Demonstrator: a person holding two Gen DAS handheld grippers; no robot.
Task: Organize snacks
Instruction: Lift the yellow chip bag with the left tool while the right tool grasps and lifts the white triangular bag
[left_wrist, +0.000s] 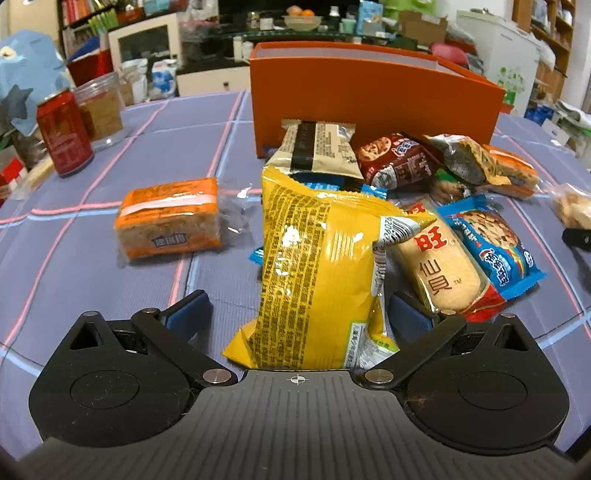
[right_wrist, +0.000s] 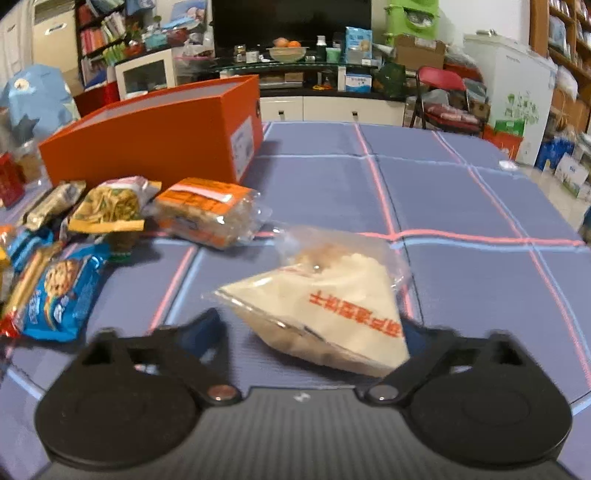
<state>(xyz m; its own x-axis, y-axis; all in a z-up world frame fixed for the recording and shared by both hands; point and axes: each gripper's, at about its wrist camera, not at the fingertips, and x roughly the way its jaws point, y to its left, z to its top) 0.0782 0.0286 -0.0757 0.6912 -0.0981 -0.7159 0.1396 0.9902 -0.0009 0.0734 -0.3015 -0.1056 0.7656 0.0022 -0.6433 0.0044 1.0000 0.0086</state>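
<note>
My left gripper (left_wrist: 295, 314) is open, its blue pads on either side of a yellow snack bag (left_wrist: 317, 266) that lies between them on a pile of snacks. Behind the pile stands an orange box (left_wrist: 369, 96) with an open top. An orange wafer pack (left_wrist: 170, 218) lies apart to the left. My right gripper (right_wrist: 314, 328) is open around a clear triangular pack of pale crackers (right_wrist: 328, 306) on the tablecloth. The orange box (right_wrist: 155, 129) stands at the far left in the right wrist view, with snack packs (right_wrist: 110, 206) in front of it.
A red can (left_wrist: 64, 133) and a clear jar (left_wrist: 99, 107) stand at the far left of the table. The blue checked tablecloth (right_wrist: 461, 192) stretches to the right. A cluttered room with shelves, a red chair (right_wrist: 443, 96) and a white fridge lies beyond.
</note>
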